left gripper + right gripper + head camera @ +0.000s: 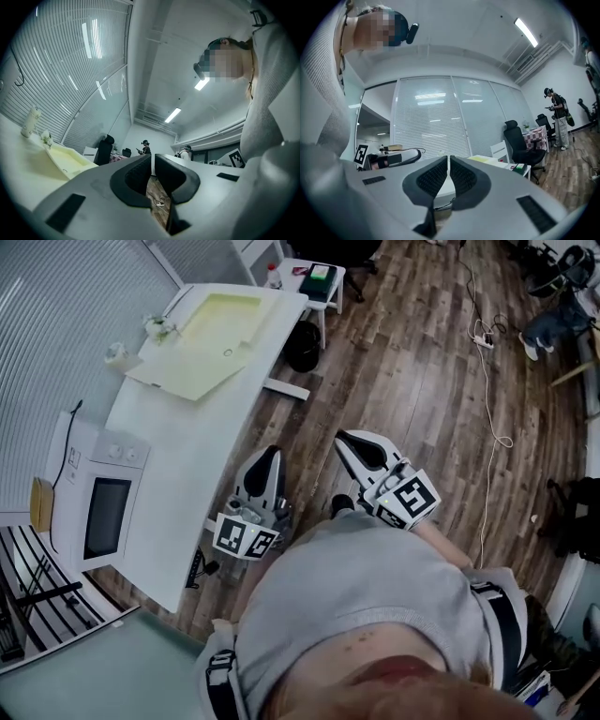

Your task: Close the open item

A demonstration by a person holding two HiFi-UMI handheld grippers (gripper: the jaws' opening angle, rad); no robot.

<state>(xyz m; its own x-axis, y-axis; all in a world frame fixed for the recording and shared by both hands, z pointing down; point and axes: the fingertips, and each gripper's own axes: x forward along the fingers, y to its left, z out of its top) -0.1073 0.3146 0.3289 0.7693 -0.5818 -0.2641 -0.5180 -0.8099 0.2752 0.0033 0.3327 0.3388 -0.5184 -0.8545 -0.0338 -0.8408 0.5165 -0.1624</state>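
While left gripper and right gripper show fingers closed, empty — the microwave door is hard to read.

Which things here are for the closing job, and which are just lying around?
For the job: open cream case, left gripper, right gripper, both shut and empty.
Just lying about: microwave, bottle, power strip.

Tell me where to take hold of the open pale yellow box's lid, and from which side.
Take the lid by its free edge, the one nearest the microwave, coming along the desk from that end. It lies flat, apparently hinged to the box on its far side, so that edge likely swings up.
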